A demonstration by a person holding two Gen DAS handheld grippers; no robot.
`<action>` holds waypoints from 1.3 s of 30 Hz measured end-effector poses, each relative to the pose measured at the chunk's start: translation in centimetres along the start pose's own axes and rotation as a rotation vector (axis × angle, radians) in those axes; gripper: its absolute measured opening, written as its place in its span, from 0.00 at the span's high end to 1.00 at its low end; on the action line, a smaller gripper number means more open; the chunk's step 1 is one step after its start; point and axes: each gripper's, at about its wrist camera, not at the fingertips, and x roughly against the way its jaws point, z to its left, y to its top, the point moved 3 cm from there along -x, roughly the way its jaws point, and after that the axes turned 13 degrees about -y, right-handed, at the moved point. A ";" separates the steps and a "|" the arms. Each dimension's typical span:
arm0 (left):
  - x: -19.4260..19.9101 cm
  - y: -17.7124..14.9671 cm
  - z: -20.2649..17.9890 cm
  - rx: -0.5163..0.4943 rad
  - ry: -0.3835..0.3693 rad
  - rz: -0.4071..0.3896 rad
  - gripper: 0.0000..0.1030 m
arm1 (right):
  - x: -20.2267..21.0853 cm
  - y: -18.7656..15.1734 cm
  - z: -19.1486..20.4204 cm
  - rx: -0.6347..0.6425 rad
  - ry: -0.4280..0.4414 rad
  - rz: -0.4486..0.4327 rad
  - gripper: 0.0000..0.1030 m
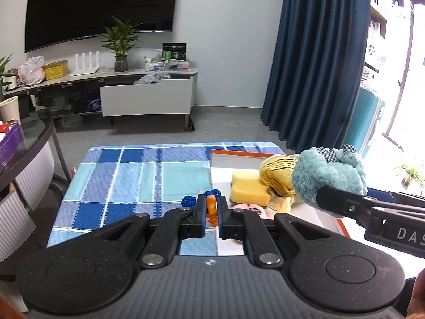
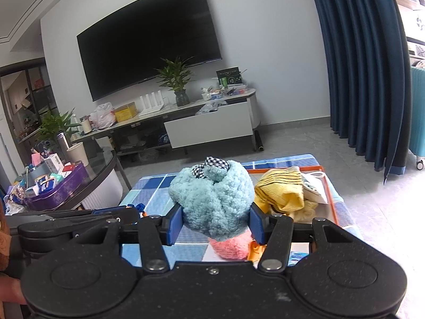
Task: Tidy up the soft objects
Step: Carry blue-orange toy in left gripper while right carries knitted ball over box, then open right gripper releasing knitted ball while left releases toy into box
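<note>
We hold two items above the checked tablecloth [image 1: 138, 175]. The right gripper [image 2: 216, 224] is clamped on the fluffy teal toy [image 2: 212, 199], its blue pads [image 2: 175, 226] pressing into the pile; a wide grip suits the bulky, compressible body. The left gripper [image 1: 211, 212] is closed on a small orange-and-blue knitted item [image 1: 211, 207], pinched narrowly because it is thin. The orange-rimmed tray [image 1: 239, 154] already contains a yellow sponge [image 1: 248, 187] and a yellow striped cloth [image 1: 279, 170], so we judge it the collection point. The right gripper's arm reads "DAS", cut off.
</note>
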 end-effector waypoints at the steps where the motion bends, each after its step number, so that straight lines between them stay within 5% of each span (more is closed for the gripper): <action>1: -0.1 0.0 -0.2 -0.003 -0.004 0.002 0.90 | 0.0 0.0 -0.2 -0.002 -0.003 -0.001 0.39; 21: -3.7 0.2 -4.1 -0.060 -0.119 0.048 0.90 | 0.1 0.1 -6.2 -0.078 -0.140 -0.014 0.39; 39: -6.4 -0.2 -5.5 -0.073 -0.160 0.098 0.90 | -2.4 -0.7 -7.8 -0.093 -0.171 0.035 0.39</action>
